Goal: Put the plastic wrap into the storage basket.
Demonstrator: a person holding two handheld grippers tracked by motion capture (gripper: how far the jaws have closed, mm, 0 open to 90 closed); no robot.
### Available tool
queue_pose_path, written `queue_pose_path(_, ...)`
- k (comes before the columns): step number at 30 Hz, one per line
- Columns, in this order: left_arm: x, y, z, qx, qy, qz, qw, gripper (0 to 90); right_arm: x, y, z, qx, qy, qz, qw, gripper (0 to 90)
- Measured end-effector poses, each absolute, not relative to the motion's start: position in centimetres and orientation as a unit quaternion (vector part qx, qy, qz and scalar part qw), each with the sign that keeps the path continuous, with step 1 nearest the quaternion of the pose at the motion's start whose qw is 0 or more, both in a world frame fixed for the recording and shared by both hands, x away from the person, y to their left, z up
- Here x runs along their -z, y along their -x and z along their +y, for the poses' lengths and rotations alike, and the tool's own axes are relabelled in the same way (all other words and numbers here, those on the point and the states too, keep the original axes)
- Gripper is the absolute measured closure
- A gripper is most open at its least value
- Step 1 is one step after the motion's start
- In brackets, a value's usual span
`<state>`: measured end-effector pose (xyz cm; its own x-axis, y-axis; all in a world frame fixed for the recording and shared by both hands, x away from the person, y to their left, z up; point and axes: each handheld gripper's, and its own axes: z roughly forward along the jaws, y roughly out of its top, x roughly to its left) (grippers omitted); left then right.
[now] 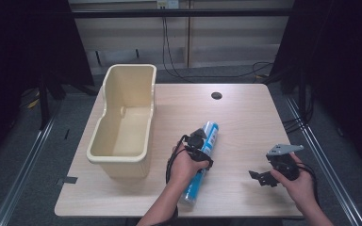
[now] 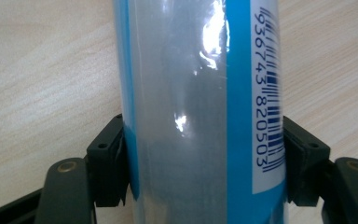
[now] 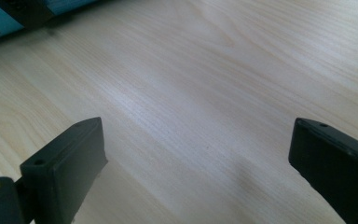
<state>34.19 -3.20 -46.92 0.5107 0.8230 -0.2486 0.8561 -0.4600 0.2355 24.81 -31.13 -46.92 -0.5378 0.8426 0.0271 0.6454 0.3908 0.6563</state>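
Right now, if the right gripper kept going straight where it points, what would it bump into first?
Probably the bare wooden table: the right gripper, jaws open, slants down at it. The blue tube lies off to one side.

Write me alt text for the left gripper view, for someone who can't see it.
A blue and silver tube with a barcode down its right side lies on a pale wooden table, clamped between the two black jaws of the left tool. The jaws press against its sides from left and right.
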Motion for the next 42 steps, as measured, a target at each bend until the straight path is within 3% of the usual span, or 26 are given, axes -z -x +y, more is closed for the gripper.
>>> queue_pose_path(25, 45.4, -34.5, -3.2, 0.069, -0.867, 0.478, 0.126, 32.0, 46.8, -24.9, -31.5, -0.321, -0.461, 0.812, 0.158, 3.6)
queue_pose_path(42, 46.6, -34.5, -3.3, 0.072, -0.863, 0.482, 0.133, 31.8, 46.7, -24.8, -31.5, -0.321, -0.461, 0.811, 0.162, 3.6)
